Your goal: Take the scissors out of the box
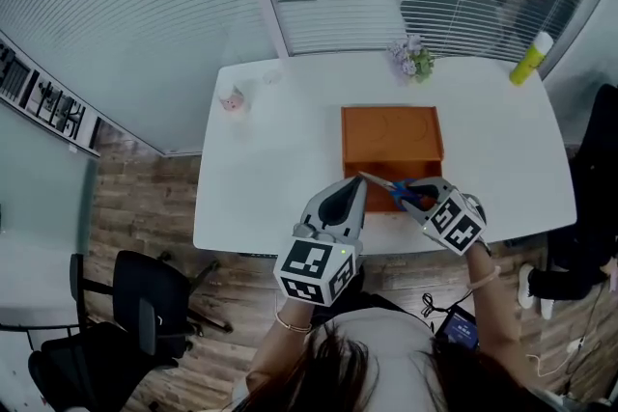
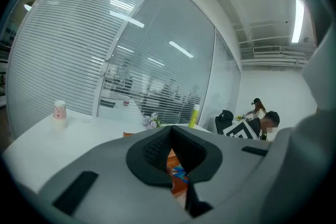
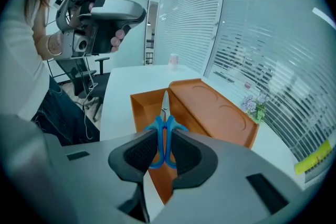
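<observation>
Table (image 1: 275, 174): white, with rounded corners; window blinds behind it.
Pink cup (image 1: 232, 99): upright near the far left corner, well apart from the box.
Left gripper (image 1: 359, 181): held over the near edge, just left of the box. In the left gripper view (image 2: 171, 136) the jaws meet at the tips and nothing is between them.
Orange box (image 1: 391, 135): mid-table. The flat top has two round recesses, and an open compartment lies on the near side (image 3: 147, 107).
Scissors (image 1: 381, 182): blue handles and a bare metal blade. They are held over the box's open near compartment, with the tip pointing left in the head view.
Right gripper (image 1: 417, 198): angled down at the near right of the box. In the right gripper view (image 3: 163, 152) the pads are clamped on the blue handles (image 3: 159, 136), and the blade juts out beyond the jaws.
Flowers (image 1: 413, 58): a small bunch at the far edge, behind the box.
Yellow bottle (image 1: 531, 59): at the far right corner, tilted.
</observation>
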